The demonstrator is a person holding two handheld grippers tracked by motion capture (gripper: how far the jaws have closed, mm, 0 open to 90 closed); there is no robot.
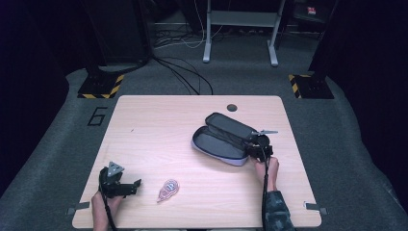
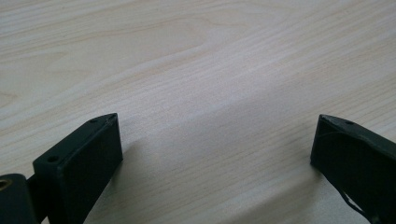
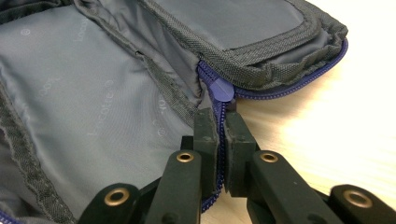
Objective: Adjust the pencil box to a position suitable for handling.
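Right gripper (image 3: pixel 223 149) pinched on pencil case (image 1: pixel 226 139) zipper edge, puller (image 3: pixel 223 89) just ahead; left gripper (image 1: pixel 120 185) wide, well apart

The table (image 1: pixel 159 125), across the middle of the high view, has a pale wood-grain top with a smooth, matt finish. The pencil case (image 3: pixel 116 84), upper left in the right gripper view, is lined with smooth grey cloth, edged in coarse woven binding, with blue plastic zip teeth (image 3: pixel 299 84). Both the right gripper (image 3: pixel 223 140) and the left gripper (image 2: pixel 215 154) have matt black plastic jaws; brass-coloured metal rivets sit in the right one's arms. The floor (image 1: pixel 240 72) at the top of the high view is rough grey carpet.
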